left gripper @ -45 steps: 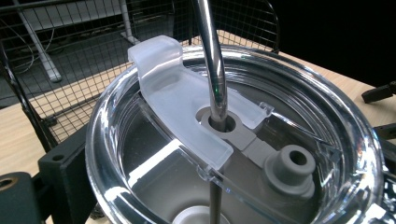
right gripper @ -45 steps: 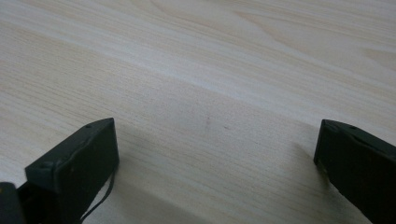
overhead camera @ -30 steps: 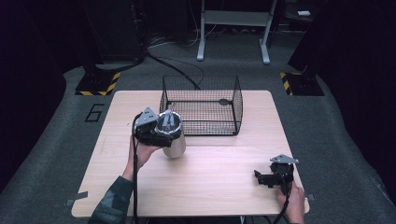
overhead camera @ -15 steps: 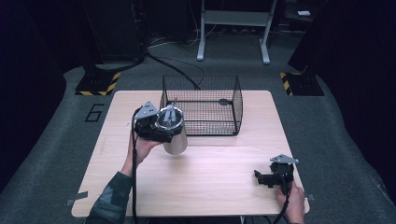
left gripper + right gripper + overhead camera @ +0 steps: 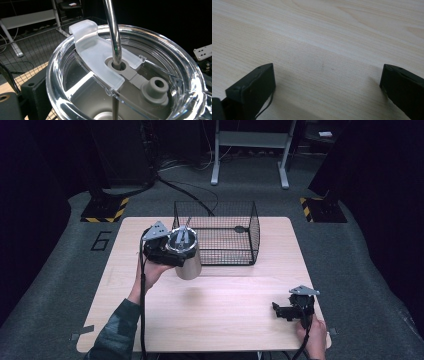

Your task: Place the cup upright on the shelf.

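The left gripper (image 5: pixel 172 251) has its fingers closed on the steel tumbler (image 5: pixel 187 260), holding it clear of the counter (image 5: pixel 225 320), just in front of the wire basket (image 5: pixel 220 232). In the left gripper view a black finger (image 5: pixel 35 95) presses against the tumbler's wall at lower left. The right gripper (image 5: pixel 292 312) rests near the counter's front right corner, fingers (image 5: pixel 252 87) spread wide over bare wood, holding nothing.

Hazards, as judged from this position:
- Slip. The tumbler wall is smooth polished metal and slightly tapered; a side grip near the rim could let it slide down or rotate.
- Snagging. The metal straw (image 5: pixel 113 37) stands up through the lid (image 5: pixel 130 82); it could catch the basket's top wire if the tumbler passes too low.
- Lid release. The clear plastic lid, with its frosted slider (image 5: pixel 97 57) and grey stopper (image 5: pixel 155 88), could pop loose under squeeze pressure.

The basket is a black rectangular mesh, open-topped. The counter is pale laminate with wood grain.
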A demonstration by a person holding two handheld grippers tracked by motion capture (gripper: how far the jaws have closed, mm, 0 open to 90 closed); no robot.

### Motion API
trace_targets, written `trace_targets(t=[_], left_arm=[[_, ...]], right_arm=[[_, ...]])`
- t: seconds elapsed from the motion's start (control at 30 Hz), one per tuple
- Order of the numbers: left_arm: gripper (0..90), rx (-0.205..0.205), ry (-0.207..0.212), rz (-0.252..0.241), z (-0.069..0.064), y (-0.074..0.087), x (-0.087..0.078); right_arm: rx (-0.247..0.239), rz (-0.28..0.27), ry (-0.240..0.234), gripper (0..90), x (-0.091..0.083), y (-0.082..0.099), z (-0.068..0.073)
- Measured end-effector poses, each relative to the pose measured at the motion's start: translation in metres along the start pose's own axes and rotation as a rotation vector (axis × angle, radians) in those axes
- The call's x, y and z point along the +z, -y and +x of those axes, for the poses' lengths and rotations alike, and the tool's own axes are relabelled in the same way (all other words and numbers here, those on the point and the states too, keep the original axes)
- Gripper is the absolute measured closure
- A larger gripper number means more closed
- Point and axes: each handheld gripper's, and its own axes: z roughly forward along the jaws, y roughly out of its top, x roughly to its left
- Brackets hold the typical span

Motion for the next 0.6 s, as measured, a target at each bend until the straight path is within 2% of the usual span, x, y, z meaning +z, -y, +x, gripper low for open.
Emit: trace_targets(t=[0.6], left_arm=[[3.4,0.015,0.004,-0.017,0.005,-0.026,0.004]], right_arm=[[0.003,0.0,-0.001,0.0,0.0,0.0,0.0]])
